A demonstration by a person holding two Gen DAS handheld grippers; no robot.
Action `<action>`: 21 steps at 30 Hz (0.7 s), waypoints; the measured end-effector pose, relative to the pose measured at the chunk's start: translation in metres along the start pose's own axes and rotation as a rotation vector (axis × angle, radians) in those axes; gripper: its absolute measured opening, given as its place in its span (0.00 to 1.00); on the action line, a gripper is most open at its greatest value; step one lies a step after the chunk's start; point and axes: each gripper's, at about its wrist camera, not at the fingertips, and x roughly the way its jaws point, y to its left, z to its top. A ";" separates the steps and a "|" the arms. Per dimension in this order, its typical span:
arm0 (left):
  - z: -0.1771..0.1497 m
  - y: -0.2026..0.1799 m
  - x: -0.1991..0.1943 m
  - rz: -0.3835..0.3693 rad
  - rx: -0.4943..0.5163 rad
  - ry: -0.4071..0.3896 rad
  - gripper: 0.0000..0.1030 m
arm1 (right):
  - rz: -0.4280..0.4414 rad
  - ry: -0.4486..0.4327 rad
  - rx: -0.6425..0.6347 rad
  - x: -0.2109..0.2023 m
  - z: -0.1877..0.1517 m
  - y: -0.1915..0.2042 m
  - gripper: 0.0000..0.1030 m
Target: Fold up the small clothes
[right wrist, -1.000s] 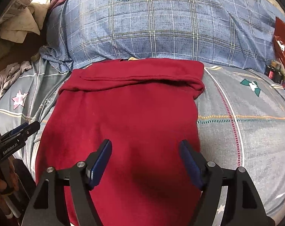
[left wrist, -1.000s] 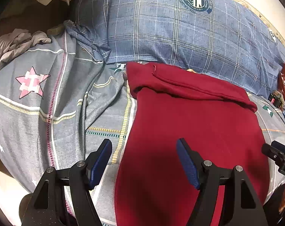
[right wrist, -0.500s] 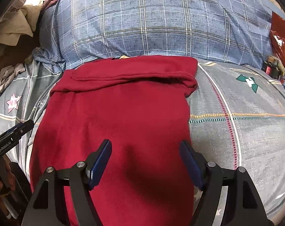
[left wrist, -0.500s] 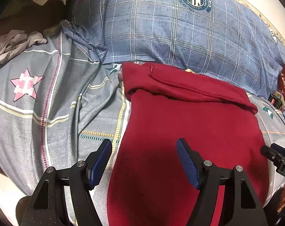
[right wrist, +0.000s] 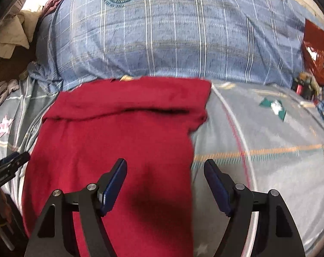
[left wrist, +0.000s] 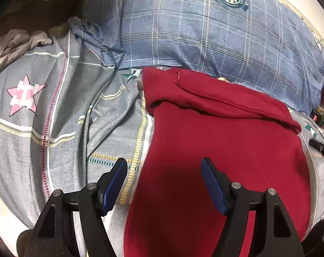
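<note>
Left wrist view: the left gripper (left wrist: 164, 171) is hovering with jaws wide apart and nothing between them, straddling the near left edge of the red garment (left wrist: 222, 150), one blue pad over the bedsheet (left wrist: 61, 111), the other over red cloth. In the right wrist view the right gripper (right wrist: 165, 172) is likewise standing spread and empty, straddling the garment's (right wrist: 119, 141) near right edge. The garment is lying lengthwise on the bed, its far end doubled back toward the near side in a band, just short of the blue plaid pillow (left wrist: 204, 34). Judging the step: sides and far end look tucked in, and the near hem is waiting to be picked up. The next move seems to be calling for both grippers dropping onto the near corners, pinching through the layers, and carrying them evenly toward the far band without dragging the sheet. Count: two grippers, one red garment, one pillow, one sheet, one crumpled grey cloth (left wrist: 14, 45) at far left, and one shiny red bag (right wrist: 318, 53) at far right.
</note>
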 end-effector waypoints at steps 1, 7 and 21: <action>0.000 0.002 0.002 -0.001 -0.008 0.004 0.68 | -0.003 -0.012 0.016 0.002 0.009 -0.005 0.70; 0.002 0.009 0.015 0.007 -0.013 0.024 0.68 | -0.007 -0.017 0.056 0.034 0.070 -0.022 0.55; -0.004 0.031 -0.005 0.023 -0.012 0.005 0.68 | -0.042 0.097 0.016 0.057 0.027 -0.032 0.54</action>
